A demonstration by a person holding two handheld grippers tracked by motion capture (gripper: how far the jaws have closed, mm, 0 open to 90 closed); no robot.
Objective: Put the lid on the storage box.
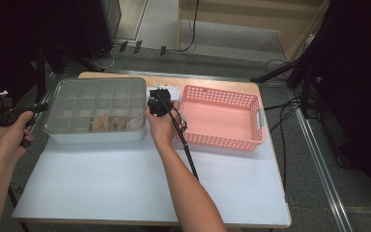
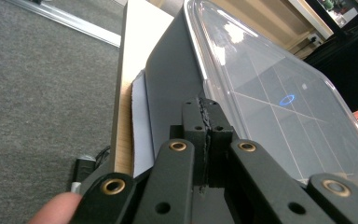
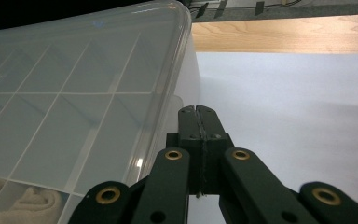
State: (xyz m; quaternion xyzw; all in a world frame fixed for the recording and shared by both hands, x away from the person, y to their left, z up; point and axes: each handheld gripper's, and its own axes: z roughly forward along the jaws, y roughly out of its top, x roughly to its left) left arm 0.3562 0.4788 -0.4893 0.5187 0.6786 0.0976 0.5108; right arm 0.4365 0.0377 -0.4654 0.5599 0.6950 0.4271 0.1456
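Lidded compartment box [image 1: 96, 110] sits on the worktop [image 1: 125, 183] between both grippers; left gripper [image 2: 206, 123] and right gripper [image 3: 199, 122] each have jaws together, empty, at its ends.

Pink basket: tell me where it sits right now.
In the high view the pink basket sits at the table's far right, beside the right gripper, with the lidded compartment box beyond that.

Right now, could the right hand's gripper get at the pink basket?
Probably yes. The right gripper sits shut between the lidded box and the pink basket, and only bare table lies between it and the basket's near wall.
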